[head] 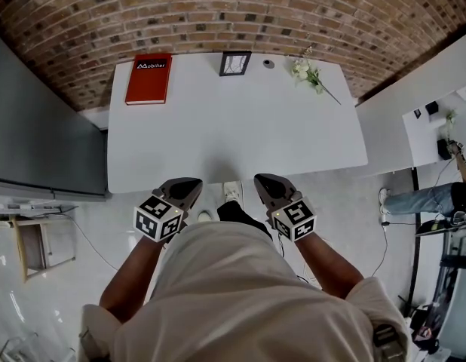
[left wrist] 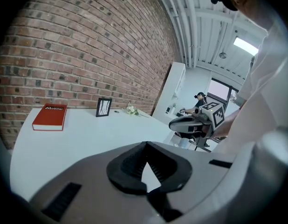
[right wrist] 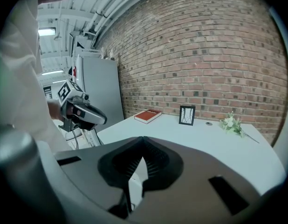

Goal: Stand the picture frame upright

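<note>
Starting with the head view, we find the left claw (head: 192, 184) and right claw (head: 263, 179) held at six o'clock, short of the bench (head: 218, 142); we judge no reach is under way. The picture frame (head: 234, 63) stands at twelve o'clock, apparently upright already.

Left gripper view: jaws pressed together, nothing between.

Right gripper view: likewise closed, empty.

We saw no containers.

I see the picture frame (head: 234, 63) upright at the far edge of the table (head: 218, 142); the book (head: 148, 78) lies left of it, the flowers (head: 307, 72) right.
</note>
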### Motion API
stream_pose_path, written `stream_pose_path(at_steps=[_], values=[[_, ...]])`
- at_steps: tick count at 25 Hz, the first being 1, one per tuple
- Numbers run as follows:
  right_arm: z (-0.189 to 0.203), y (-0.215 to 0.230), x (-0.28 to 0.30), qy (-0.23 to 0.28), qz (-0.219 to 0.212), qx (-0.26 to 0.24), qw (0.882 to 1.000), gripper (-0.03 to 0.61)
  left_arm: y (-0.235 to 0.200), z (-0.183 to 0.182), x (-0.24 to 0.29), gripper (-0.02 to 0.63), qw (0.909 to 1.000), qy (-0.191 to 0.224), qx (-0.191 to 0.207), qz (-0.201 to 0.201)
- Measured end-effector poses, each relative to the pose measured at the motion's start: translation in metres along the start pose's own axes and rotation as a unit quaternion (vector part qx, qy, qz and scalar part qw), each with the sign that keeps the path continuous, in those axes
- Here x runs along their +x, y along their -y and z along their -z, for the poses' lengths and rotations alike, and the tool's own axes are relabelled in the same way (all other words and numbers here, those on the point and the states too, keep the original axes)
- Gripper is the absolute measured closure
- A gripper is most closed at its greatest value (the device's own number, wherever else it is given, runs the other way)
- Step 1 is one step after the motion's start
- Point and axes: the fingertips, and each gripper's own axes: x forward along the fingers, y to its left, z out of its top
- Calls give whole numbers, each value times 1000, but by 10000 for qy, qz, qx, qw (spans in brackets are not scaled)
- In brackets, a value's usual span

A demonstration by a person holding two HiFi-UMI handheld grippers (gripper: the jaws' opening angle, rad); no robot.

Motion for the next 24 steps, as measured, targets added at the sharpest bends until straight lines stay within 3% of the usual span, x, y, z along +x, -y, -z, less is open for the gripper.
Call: stream_pose_path(at_steps=[24], values=[[-4,6,1,-42,-133,-234,9996,575,-4,3,3,619,9999,-65,-103,-84]])
